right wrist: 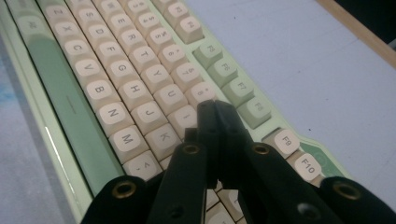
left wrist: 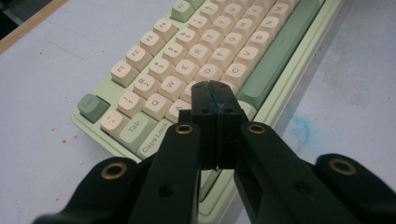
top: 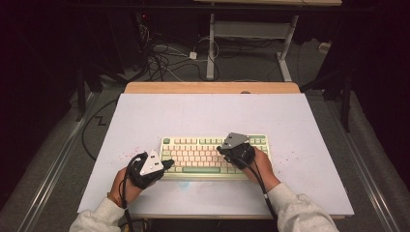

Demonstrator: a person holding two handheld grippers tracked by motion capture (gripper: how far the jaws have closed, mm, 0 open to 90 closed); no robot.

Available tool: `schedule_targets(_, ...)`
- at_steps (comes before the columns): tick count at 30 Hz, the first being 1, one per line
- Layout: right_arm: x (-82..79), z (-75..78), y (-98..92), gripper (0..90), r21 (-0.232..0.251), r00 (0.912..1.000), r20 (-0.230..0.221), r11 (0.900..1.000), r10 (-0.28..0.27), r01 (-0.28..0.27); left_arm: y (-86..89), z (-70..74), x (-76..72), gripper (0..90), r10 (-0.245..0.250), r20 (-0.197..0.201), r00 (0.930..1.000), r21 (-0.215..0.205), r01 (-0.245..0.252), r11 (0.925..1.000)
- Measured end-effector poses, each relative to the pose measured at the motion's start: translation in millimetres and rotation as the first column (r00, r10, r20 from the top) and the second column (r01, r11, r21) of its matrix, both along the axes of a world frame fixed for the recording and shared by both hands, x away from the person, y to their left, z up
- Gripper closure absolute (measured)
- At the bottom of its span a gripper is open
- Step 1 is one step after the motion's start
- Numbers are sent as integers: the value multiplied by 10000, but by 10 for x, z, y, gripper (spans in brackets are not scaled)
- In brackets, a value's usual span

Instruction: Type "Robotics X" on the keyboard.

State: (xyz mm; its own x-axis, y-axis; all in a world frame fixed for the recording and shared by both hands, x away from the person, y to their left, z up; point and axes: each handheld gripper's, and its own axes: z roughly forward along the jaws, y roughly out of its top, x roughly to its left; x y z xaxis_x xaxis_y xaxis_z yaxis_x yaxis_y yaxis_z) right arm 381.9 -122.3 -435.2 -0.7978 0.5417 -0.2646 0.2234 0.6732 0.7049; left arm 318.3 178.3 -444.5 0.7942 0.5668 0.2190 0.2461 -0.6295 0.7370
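A pale green keyboard (top: 193,145) with cream keys and a green space bar lies near the front middle of the white mat. My left gripper (top: 170,163) hovers at its front left corner, jaws pressed together with nothing between them; in the left gripper view its tip (left wrist: 214,89) sits over the keys beside the keyboard's (left wrist: 280,60) space bar. My right gripper (top: 221,149) is over the right half of the keys, also shut and empty; its tip (right wrist: 215,108) hangs above the keyboard (right wrist: 74,107) close to the I and O keys. Whether either tip touches a key I cannot tell.
The white mat (top: 203,111) covers a wooden table whose far edge (top: 212,87) shows. Faint red specks and a blue smudge (left wrist: 301,128) mark the mat near the keyboard. Beyond the table stand a desk frame (top: 251,34) and tangled cables on the floor.
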Motion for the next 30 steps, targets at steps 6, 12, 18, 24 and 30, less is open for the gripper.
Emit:
schedule_targets(6, -103, 89, -91, 900, 594, 9992, 401, 9982, 48, -72, -12, -5, 2, 877, -25, -4, 10000, 53, 25, 10000)
schedule_targets(12, -178, 152, -184, 900, 860, 9983, 576, 9963, 5, -55, -15, 3, -4, 877, -20, 56, 10000, 46, 20, 10000)
schedule_targets(18, -242, 203, -243, 900, 1039, 9973, 732, 9945, 14, -90, -17, 1, -8, 877, -29, 88, 10000, 83, 28, 10000)
schedule_targets(24, -296, 233, -290, 900, 1090, 9965, 833, 9939, 62, -153, -17, 5, -14, 877, -26, 121, 9999, 98, 24, 9999)
schedule_targets(30, -337, 256, -346, 900, 1161, 9960, 888, 9931, 66, -169, -23, 9, -14, 877, -48, 134, 9999, 110, 46, 9999)
